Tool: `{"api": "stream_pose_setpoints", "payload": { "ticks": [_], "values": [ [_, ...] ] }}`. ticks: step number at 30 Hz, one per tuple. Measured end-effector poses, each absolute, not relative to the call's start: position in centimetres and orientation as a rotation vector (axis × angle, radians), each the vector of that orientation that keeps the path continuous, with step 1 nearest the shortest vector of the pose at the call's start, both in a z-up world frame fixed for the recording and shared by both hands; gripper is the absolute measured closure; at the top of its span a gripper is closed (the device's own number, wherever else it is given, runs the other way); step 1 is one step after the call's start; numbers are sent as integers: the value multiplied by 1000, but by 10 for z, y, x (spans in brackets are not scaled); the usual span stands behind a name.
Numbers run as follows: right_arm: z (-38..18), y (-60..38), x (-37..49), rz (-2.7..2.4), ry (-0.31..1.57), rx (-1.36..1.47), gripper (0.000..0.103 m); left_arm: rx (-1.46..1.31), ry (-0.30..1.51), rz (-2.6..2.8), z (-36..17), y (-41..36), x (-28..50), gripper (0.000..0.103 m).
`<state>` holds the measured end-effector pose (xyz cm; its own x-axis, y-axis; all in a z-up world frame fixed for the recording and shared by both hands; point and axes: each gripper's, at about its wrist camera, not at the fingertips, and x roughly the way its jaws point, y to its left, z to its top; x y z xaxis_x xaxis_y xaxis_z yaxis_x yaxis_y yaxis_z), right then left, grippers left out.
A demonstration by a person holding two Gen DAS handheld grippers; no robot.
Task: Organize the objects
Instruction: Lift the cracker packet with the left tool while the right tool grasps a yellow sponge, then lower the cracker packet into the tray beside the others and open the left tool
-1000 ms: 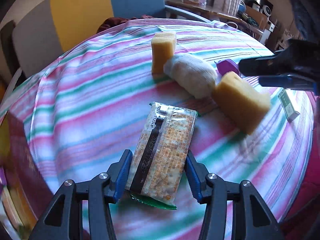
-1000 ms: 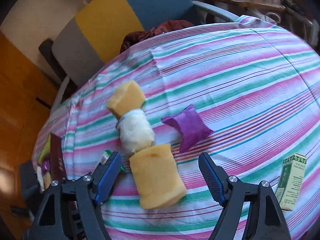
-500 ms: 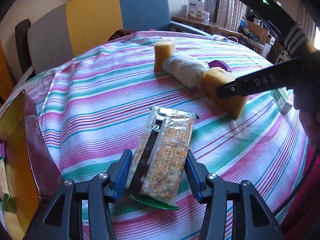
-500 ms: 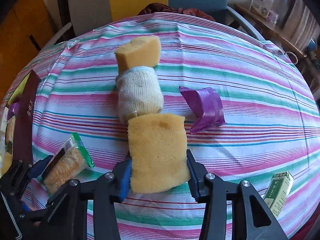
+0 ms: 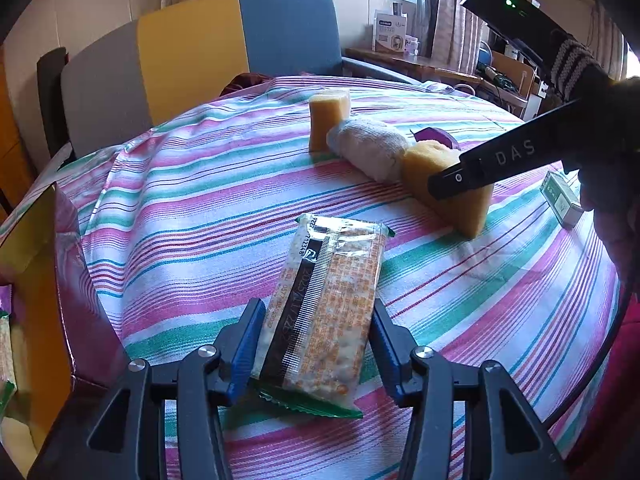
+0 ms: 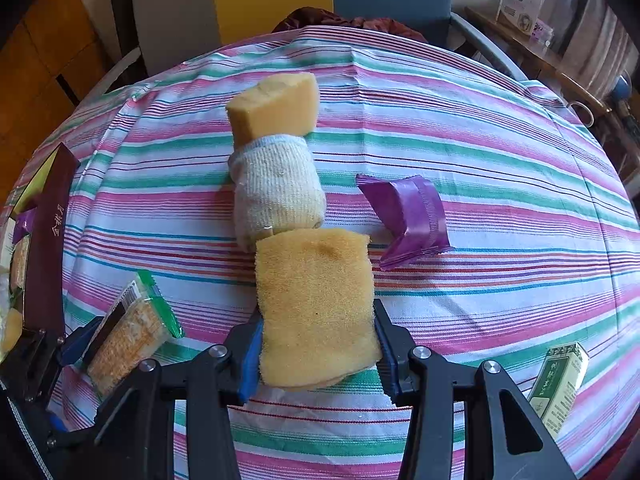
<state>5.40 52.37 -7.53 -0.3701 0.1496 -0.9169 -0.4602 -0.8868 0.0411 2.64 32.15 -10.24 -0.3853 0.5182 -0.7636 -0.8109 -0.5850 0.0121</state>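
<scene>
My left gripper (image 5: 316, 344) is shut on a clear cracker packet (image 5: 332, 300) with a green end, which it holds just over the striped tablecloth (image 5: 192, 216). My right gripper (image 6: 316, 348) is shut on a yellow sponge (image 6: 316, 304); its blue pads press into the sponge's two sides. That sponge's far end touches a rolled white sock (image 6: 276, 196). A second yellow sponge (image 6: 276, 108) stands behind the sock. In the right wrist view the left gripper (image 6: 76, 344) and its packet (image 6: 128, 332) are at the lower left.
A purple packet (image 6: 408, 216) lies right of the sock. A small green box (image 6: 560, 388) stands near the table's right edge. An open maroon and gold box (image 6: 48, 248) with snacks inside is at the left edge. A yellow, blue and grey chair (image 5: 224, 48) stands behind the table.
My right gripper came down around the near sponge and closed on it. The left gripper kept its hold on the cracker packet and shifted a little.
</scene>
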Motion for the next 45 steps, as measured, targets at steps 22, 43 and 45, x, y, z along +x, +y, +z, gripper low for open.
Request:
{"api": "stream_pose_setpoints", "payload": {
  "ticks": [22, 43, 45],
  "values": [
    [-73, 519, 55, 2305, 332, -1479, 55, -1069, 48, 2111, -5, 227, -29, 53],
    [-72, 519, 54, 2300, 317, -1479, 55, -1619, -390, 2452, -81, 97, -221, 53],
    [-72, 519, 53, 2300, 314, -1479, 55, -1635, -463, 2443, -87, 95, -226, 53]
  ]
}}
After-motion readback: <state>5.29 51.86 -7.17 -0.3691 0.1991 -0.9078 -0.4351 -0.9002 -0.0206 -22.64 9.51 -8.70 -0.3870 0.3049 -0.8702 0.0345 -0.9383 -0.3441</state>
